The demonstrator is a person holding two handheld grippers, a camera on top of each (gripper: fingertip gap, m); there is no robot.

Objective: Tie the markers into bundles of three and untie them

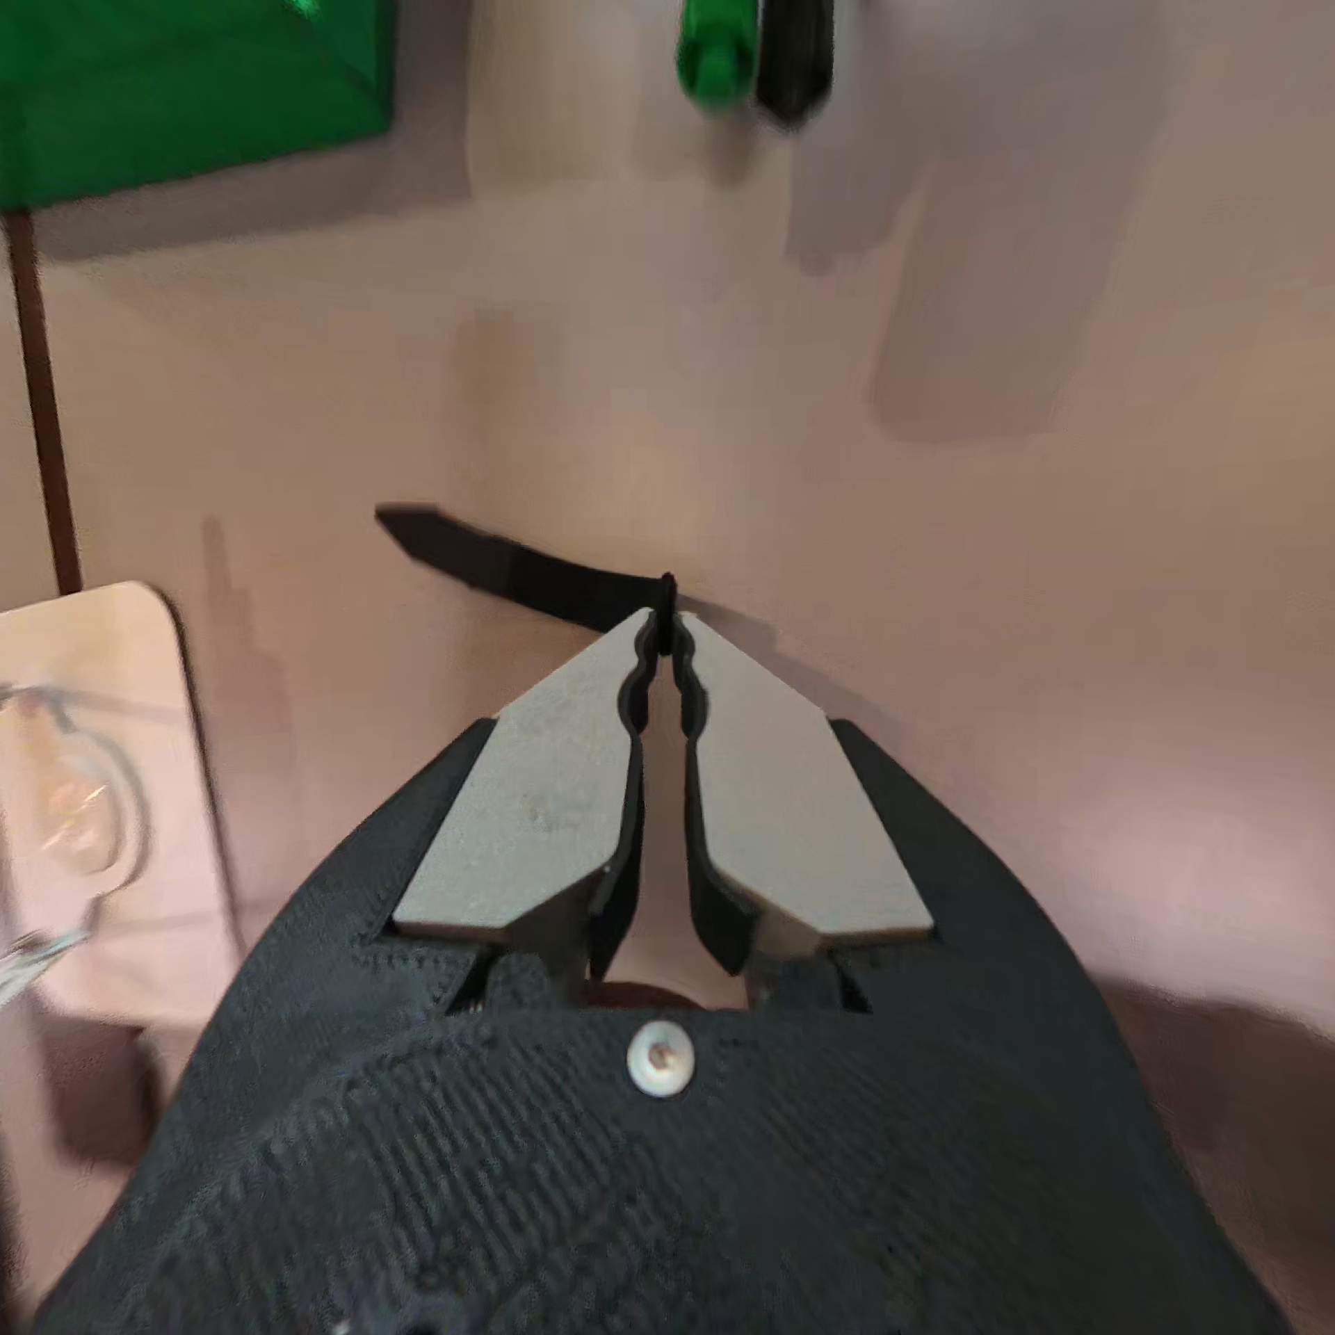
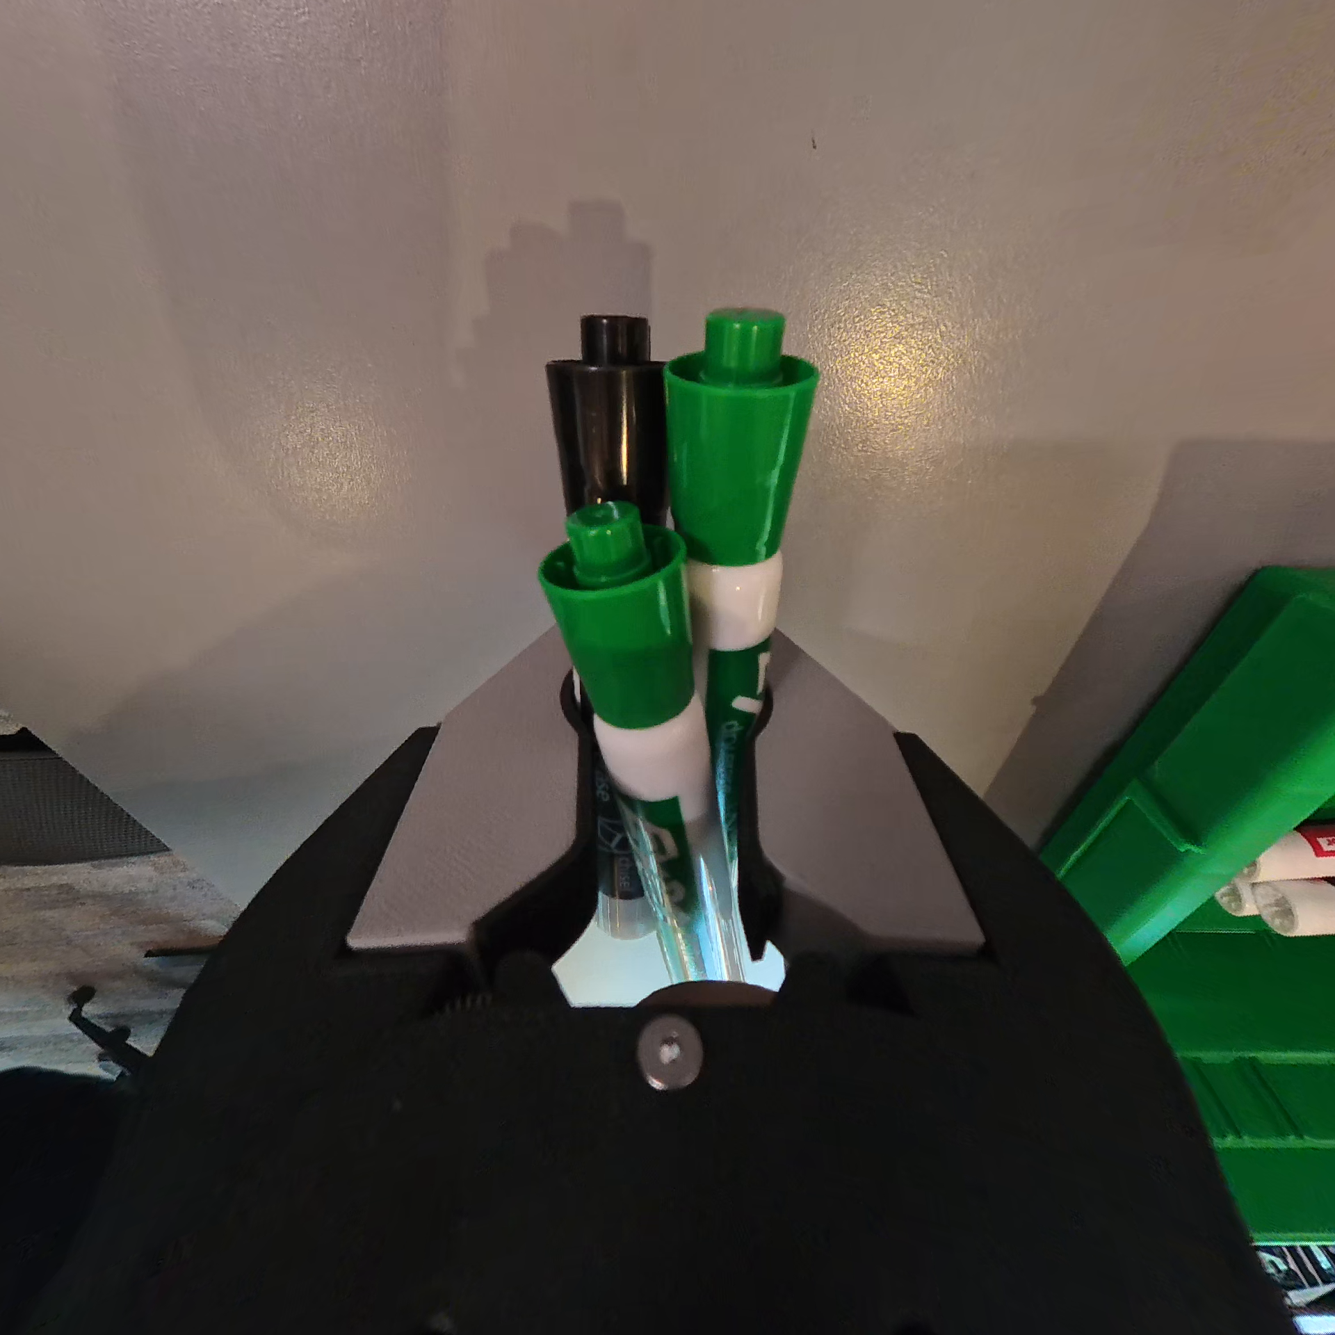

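Observation:
In the left wrist view my left gripper is shut on a thin black strap. The strap sticks out to the left of the fingertips, above the pinkish table. In the right wrist view my right gripper is shut on three markers held side by side, caps pointing away from the camera: a black one, a tall green one and a nearer green one. A green and a black marker end also show at the top of the left wrist view.
A green bin stands at the far left; in the right wrist view it is on the right with white markers inside. A pale board with a clear object lies at the left. A plain wall is ahead. Left tips to right tips: about 20 centimetres.

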